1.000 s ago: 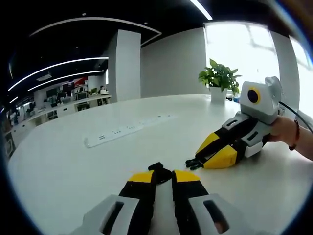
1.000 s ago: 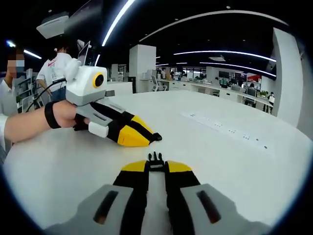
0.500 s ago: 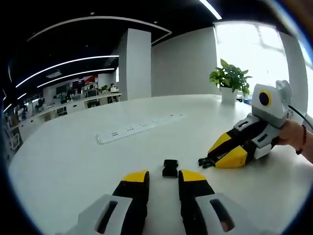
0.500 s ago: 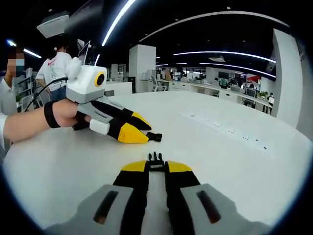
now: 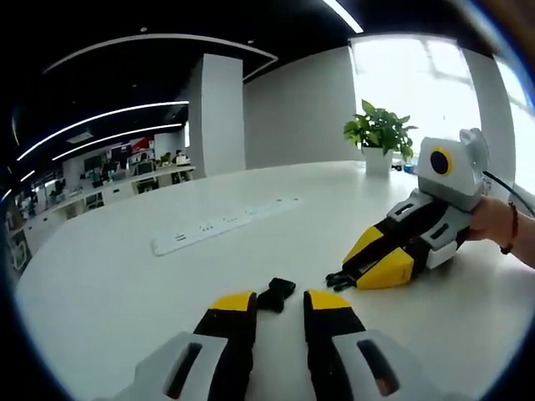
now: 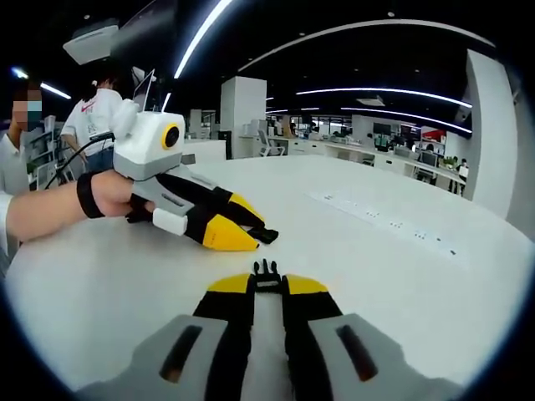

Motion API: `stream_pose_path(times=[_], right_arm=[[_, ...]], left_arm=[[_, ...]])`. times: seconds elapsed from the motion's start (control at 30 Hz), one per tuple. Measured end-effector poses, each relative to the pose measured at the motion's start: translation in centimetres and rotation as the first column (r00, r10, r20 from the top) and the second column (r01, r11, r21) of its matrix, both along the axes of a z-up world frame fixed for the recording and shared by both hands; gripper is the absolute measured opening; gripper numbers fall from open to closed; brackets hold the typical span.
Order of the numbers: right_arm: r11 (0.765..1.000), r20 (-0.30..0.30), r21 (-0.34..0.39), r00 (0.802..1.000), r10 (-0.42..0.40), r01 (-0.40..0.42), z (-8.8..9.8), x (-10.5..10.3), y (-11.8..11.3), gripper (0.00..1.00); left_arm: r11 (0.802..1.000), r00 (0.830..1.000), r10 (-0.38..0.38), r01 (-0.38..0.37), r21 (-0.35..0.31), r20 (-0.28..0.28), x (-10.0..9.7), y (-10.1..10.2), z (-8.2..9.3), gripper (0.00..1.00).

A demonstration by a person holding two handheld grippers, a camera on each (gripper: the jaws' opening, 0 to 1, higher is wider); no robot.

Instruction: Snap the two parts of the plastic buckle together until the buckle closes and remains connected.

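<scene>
Your left gripper [image 5: 278, 302] has its jaws parted, with a clear gap between the yellow tips, and the socket half of the buckle [image 5: 275, 294] lies loose on the white surface [image 5: 125, 284] just beyond that gap, tilted and nearer your left tip; from the right gripper view it shows at those tips as a small black piece [image 6: 264, 236], whether touching them you cannot tell. Your right gripper [image 6: 267, 284] has its jaws drawn close together on the pronged half of the buckle [image 6: 266, 269], whose black prongs stick out past the tips; in the left gripper view the same prongs [image 5: 337, 279] point toward the socket half, near it but apart. A white power strip [image 5: 226, 223] lies farther back on the surface, and a potted plant [image 5: 378, 138] stands beyond.
</scene>
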State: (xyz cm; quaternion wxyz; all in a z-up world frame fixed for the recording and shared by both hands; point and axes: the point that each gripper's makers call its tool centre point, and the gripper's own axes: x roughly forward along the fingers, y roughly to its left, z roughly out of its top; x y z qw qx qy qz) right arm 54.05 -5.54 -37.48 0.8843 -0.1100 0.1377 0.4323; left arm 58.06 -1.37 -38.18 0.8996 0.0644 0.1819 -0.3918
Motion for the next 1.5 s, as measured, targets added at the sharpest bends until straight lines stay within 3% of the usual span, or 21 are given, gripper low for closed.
stream_pose_path(times=[0.33,1.5], right_arm=[[1.0,0.001,0.0,1.0,0.002,-0.002,-0.03,0.08,-0.02,0.13],[1.0,-0.008,-0.002,1.0,0.004,-0.004,-0.02,-0.02,0.04,0.12]], left_arm=[[1.0,1.0,0.002,-0.002,0.001,-0.002,0.27,0.1,0.05,0.12],[1.0,0.999,0.022,-0.022,-0.011,-0.031,0.17,0.74,0.11,0.11]])
